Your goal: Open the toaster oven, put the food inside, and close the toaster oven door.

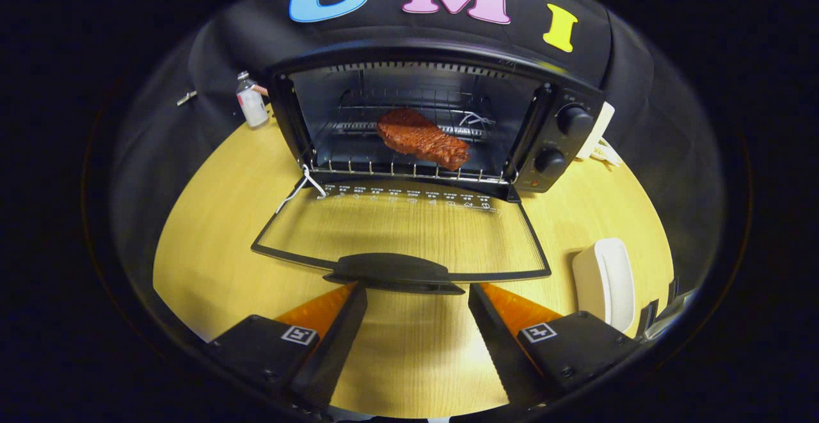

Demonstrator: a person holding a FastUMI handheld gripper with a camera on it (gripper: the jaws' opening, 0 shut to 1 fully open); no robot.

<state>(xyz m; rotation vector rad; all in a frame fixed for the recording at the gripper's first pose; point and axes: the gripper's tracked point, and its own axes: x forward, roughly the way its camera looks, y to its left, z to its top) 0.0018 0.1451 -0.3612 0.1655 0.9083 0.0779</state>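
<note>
My gripper [417, 295] has its fingers spread wide and holds nothing, the tips just short of the curved black handle [393, 271] of the glass door [409, 231], which lies folded down flat over the pale wood-grain table [211, 218]. Beyond them the boxy black toaster oven [563, 135] stands open. A reddish-brown, rough-textured slab of meat [422, 138] rests inside on the wire rack [358, 168].

Steak [422, 138] on rack [409, 168] inside oven [441, 116]

We counted one toaster oven [435, 122], two knobs [574, 119] on it, one steak [422, 138] — one small bottle [251, 102], one white dish [604, 282], and two gripper fingers [333, 320], spread apart.
</note>
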